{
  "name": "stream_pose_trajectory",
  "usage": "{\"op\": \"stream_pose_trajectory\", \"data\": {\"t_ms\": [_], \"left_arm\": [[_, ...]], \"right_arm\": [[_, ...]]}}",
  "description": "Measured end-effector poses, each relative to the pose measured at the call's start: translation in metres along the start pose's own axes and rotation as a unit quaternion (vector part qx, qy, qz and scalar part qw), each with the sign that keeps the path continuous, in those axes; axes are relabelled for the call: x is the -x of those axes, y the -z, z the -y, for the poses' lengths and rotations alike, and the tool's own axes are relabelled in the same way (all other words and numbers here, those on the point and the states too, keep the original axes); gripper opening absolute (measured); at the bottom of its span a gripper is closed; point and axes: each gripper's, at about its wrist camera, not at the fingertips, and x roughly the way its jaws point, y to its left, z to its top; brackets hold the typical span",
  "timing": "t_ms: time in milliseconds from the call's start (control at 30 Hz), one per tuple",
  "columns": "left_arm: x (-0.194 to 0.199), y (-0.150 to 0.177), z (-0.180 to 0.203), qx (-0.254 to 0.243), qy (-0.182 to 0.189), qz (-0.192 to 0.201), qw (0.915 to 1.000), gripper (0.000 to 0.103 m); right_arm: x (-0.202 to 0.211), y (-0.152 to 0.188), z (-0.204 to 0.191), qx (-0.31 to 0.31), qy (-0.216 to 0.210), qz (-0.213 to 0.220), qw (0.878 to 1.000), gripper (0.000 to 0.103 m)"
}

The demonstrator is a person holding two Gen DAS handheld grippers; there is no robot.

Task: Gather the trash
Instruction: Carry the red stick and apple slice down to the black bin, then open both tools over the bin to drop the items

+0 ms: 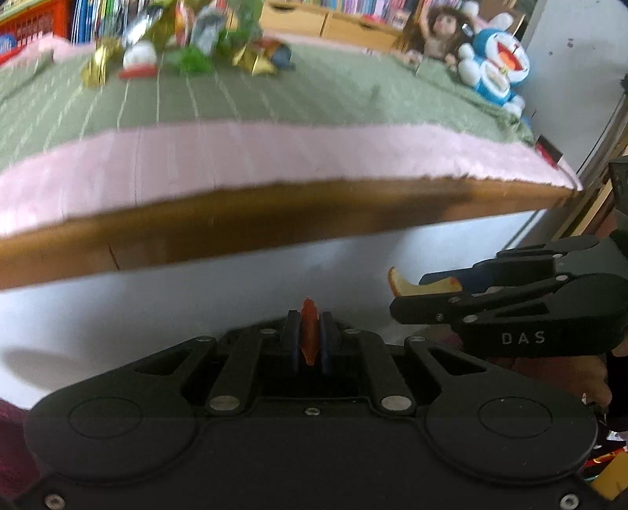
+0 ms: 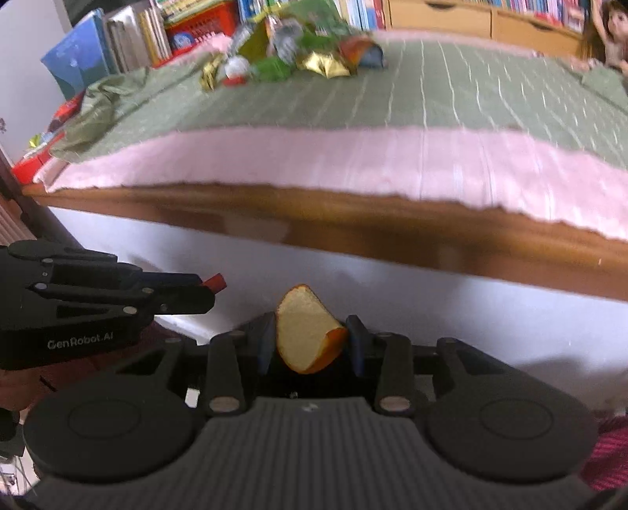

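- Left tongs [image 1: 310, 339]: clenched on a thin red scrap [image 1: 309, 333]. Scrap is pinched edge-on between the blue pads [image 1: 291, 341]; long axis runs along the fingers, tip pointing forward past the fingertips.
- Right tongs [image 2: 310, 339]: partly closed, grasping an orange peel [image 2: 304, 327]. Pale inner side faces the camera, orange rind shows along the lower right edge. Long axis stands roughly upright between the pads, pointed end up; the peel rises above the fingertips.
- In the left wrist view the right tongs [image 1: 424, 292] enter from the right, with the curled end of the peel [image 1: 416, 284] projecting left beyond the tips. In the right wrist view the left tongs [image 2: 208, 288] enter from the left, the red scrap [image 2: 215, 281] poking out at the tips.
- Both tongs are held side by side, below and in front of the tabletop [image 1: 274, 219] edge, over a white surface [image 1: 196, 290].
- Tabletop carries a pink cloth [image 1: 274, 157] with a green striped cloth [image 1: 274, 102] over it.
- Far side: heap of crumpled wrappers [image 1: 188, 43], gold, green and silver, blurred.
- Far right corner: a doll [image 1: 439, 31] and a blue plush toy [image 1: 498, 62]. Books [image 2: 129, 35] stand behind.
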Motion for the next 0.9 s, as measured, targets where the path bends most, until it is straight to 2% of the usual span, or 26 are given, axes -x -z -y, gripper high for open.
{"op": "stream_pose_trajectory", "data": {"t_ms": [300, 533, 767, 900], "left_arm": [[-0.033, 0.008, -0.013, 0.016, -0.001, -0.056, 0.9983, 0.01], [-0.067, 0.017, -0.021, 0.027, -0.019, -0.09, 0.9954, 0.01], [-0.089, 0.024, -0.024, 0.034, -0.026, -0.121, 0.9917, 0.01], [-0.094, 0.025, -0.025, 0.038, -0.029, -0.132, 0.9901, 0.01]], "right_arm": [[-0.025, 0.009, 0.01, -0.028, 0.002, -0.052, 0.998, 0.043], [-0.051, 0.015, 0.02, -0.063, 0.004, -0.091, 0.994, 0.044], [-0.064, 0.022, 0.022, -0.079, 0.003, -0.11, 0.991, 0.045], [-0.067, 0.024, 0.02, -0.079, 0.005, -0.111, 0.991, 0.049]]}}
